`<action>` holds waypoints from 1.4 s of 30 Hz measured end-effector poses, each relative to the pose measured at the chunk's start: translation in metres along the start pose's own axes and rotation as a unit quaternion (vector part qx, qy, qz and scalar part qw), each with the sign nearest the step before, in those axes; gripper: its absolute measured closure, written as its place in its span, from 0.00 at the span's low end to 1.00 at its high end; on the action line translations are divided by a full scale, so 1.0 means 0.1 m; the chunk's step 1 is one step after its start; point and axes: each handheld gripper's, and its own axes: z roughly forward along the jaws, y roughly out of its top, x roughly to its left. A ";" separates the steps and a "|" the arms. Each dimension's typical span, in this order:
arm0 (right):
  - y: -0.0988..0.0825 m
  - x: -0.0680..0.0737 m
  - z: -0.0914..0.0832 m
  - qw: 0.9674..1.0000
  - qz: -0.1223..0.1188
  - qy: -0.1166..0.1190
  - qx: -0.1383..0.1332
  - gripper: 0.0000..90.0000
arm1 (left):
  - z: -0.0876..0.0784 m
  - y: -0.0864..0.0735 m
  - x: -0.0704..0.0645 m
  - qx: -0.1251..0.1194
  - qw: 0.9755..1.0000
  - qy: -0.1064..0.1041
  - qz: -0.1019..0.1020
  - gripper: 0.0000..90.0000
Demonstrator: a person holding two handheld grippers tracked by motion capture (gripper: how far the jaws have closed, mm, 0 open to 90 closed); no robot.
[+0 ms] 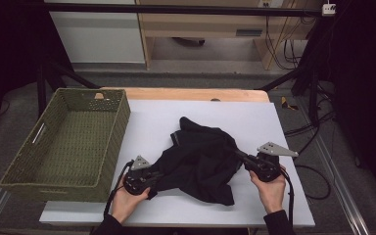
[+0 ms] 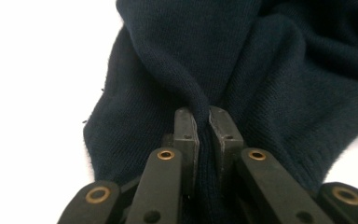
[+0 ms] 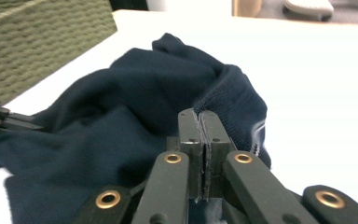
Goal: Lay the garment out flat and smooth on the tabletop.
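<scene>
A person's two hands, entering at the near edge of the white table (image 1: 284, 122), each hold a gripper pinched onto a dark navy knit garment (image 1: 200, 159). The left gripper (image 1: 157, 175) has its jaws closed on a raised fold of the fabric: in the left gripper view, that fold (image 2: 200, 105) rises out of the narrow slot between the two black jaws, and the cloth fans out ahead of them to either side and beyond. The left hand (image 1: 125, 198) rests low on the table behind it. The right gripper (image 1: 241, 156) has its jaws clamped nearly flush on a thin stitched edge of the garment; in the right gripper view, only a sliver of hem (image 3: 204, 140) shows between the jaws, with the ribbed edge curving away just past their tips. The right hand (image 1: 270, 191) grips its tool from behind, the grey three-cornered plate (image 1: 277, 149) riding on top.

Between the two sets of jaws, the garment lies crumpled in a loose heap on the table, one lobe reaching away from the person beyond both tips. Farther off, past and to the outer side of the left jaws, a green woven basket (image 1: 122, 115) stands at the table's edge, well apart from the cloth. Beyond the table, light-coloured furniture and trailing cables line the floor.
</scene>
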 end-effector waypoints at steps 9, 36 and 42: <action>0.30 0.32 0.14 0.998 -0.037 0.041 -0.012 1.00 | -0.12 0.01 0.04 -0.025 1.000 0.004 -0.015 0.85; -0.02 1.47 1.41 0.973 -0.149 0.131 0.117 0.99 | -0.77 0.27 -0.02 -0.183 0.983 0.006 -0.026 0.05; -0.04 1.50 1.39 0.972 -0.152 0.135 0.120 0.81 | -0.78 0.26 0.01 -0.189 0.981 0.011 -0.030 0.05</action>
